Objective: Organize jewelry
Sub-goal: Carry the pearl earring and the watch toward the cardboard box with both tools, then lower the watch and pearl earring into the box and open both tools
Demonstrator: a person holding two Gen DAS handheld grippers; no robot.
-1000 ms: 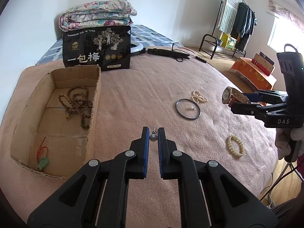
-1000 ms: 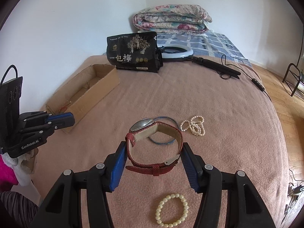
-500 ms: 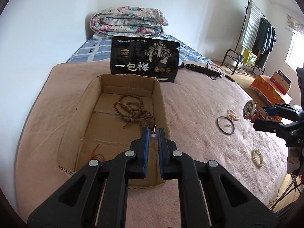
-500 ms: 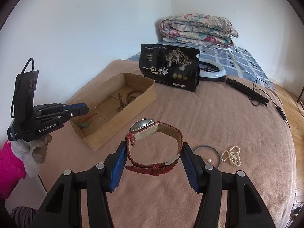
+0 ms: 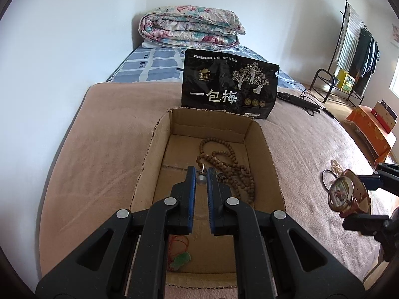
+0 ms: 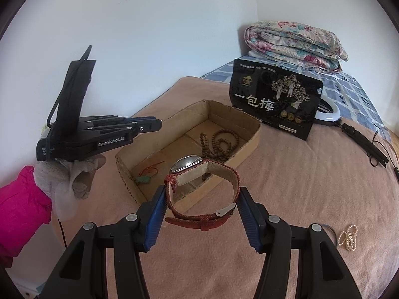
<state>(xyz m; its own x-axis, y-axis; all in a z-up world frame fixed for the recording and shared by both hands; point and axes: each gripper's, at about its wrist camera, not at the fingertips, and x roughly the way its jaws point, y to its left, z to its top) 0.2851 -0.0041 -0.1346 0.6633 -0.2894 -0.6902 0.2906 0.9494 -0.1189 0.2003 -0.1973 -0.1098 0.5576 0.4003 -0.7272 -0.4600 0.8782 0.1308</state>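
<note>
My left gripper [image 5: 201, 174] is shut on a small silver ball earring [image 5: 201, 179] and holds it above the open cardboard box [image 5: 266, 149]. The box holds a brown bead necklace [image 5: 229, 167] and a green pendant on a red cord [image 5: 179, 260]. My right gripper [image 6: 202, 199] is shut on a red-strap watch [image 6: 199, 174] and holds it above the blanket just right of the box [image 6: 249, 134]. The left gripper [image 6: 149, 125] shows over the box's near end in the right wrist view. The watch [image 5: 343, 194] also shows in the left wrist view.
A black snack bag [image 5: 229, 87] stands behind the box. A dark bangle [image 5: 326, 179] and a pearl strand [image 6: 348, 236] lie on the pink blanket. A folded quilt [image 5: 192, 28], ring light [image 6: 329, 112] and black cable [image 6: 369, 144] are at the back.
Both grippers have moved left toward the box. The left one now hangs over the box with the earring; the right one brought the watch up to the box's right wall.
</note>
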